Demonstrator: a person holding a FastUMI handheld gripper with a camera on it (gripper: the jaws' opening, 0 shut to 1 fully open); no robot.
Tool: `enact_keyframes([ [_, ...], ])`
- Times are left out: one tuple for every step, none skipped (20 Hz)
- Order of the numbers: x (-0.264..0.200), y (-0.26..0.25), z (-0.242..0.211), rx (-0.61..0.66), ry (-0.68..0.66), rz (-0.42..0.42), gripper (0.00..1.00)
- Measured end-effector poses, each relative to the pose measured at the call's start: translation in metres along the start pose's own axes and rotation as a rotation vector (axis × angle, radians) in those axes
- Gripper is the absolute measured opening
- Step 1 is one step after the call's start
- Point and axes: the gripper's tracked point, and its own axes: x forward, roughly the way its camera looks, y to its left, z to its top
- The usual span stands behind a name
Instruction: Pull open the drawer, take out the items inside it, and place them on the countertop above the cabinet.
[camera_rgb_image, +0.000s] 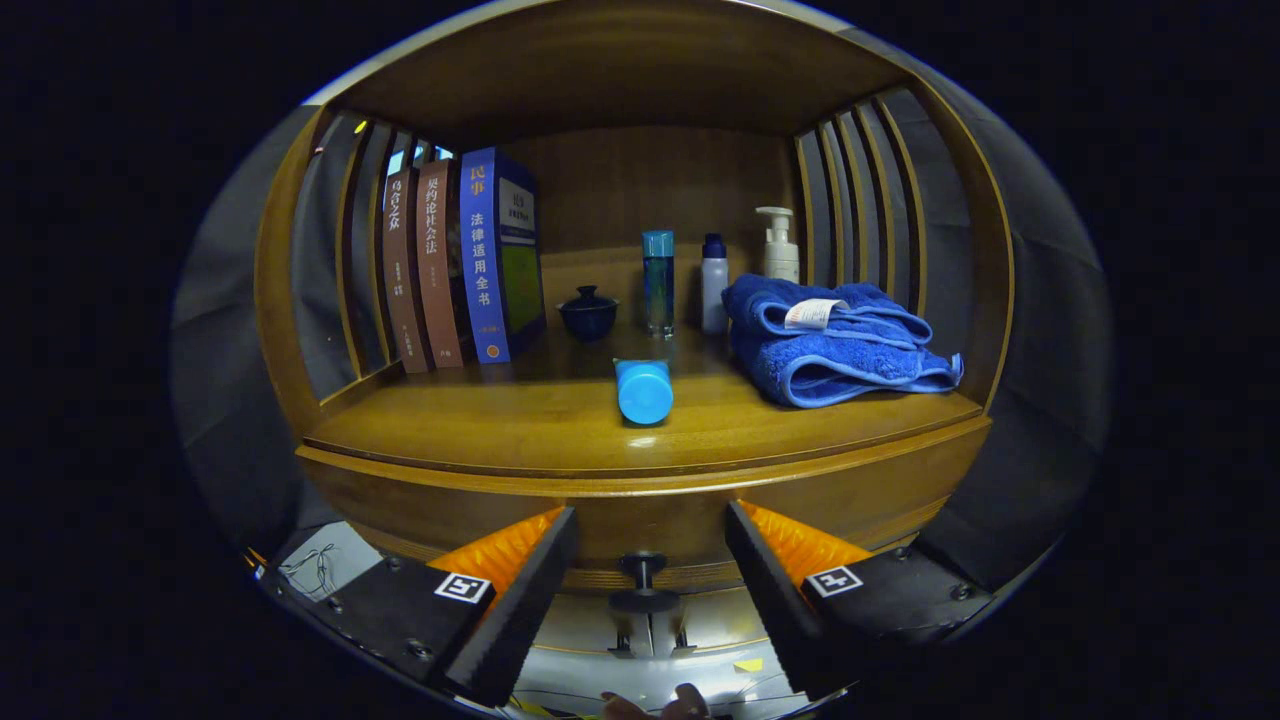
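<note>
A wooden cabinet stands in front of me with its countertop (520, 420) at mid height. Below the countertop's edge is the drawer front (650, 520), shut, with a small dark round knob (643, 583). My gripper (650, 540) is open, and the knob sits between the two fingers, a little behind their tips. Neither finger touches it. A light blue bottle (644, 390) lies on its side on the countertop, its end pointing toward me. What the drawer holds is hidden.
On the countertop stand three books (460, 265) at the left, a dark lidded cup (588, 312), a tall blue bottle (658, 283), a white bottle (713, 284), a pump bottle (778, 246) and a folded blue towel (830, 340). Slatted wooden sides and a top board enclose the shelf.
</note>
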Motion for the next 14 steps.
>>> enact_keyframes([
  [-0.001, 0.0, 0.0, 0.009, 0.011, 0.006, 0.99],
  [-0.003, -0.001, 0.003, 0.021, 0.013, 0.01, 0.99],
  [-0.006, -0.002, 0.009, 0.029, 0.004, 0.008, 0.99],
  [-0.01, -0.003, 0.015, 0.03, -0.012, 0.007, 0.99],
  [-0.016, -0.005, 0.021, 0.024, -0.03, 0.003, 0.99],
  [-0.024, -0.008, 0.027, 0.017, -0.046, 0.001, 0.99],
  [-0.031, -0.009, 0.033, 0.015, -0.057, 0.002, 0.99],
  [-0.04, -0.01, 0.039, 0.018, -0.066, 0.004, 0.99],
  [-0.048, -0.011, 0.048, 0.024, -0.081, 0.007, 0.99],
  [-0.058, -0.011, 0.058, 0.028, -0.102, 0.013, 0.99],
  [-0.068, -0.01, 0.071, 0.03, -0.127, 0.02, 0.99],
  [-0.078, -0.01, 0.082, 0.026, -0.149, 0.027, 0.99],
  [-0.089, -0.008, 0.094, 0.022, -0.171, 0.037, 0.99],
  [-0.102, -0.007, 0.106, 0.013, -0.191, 0.044, 0.99],
])
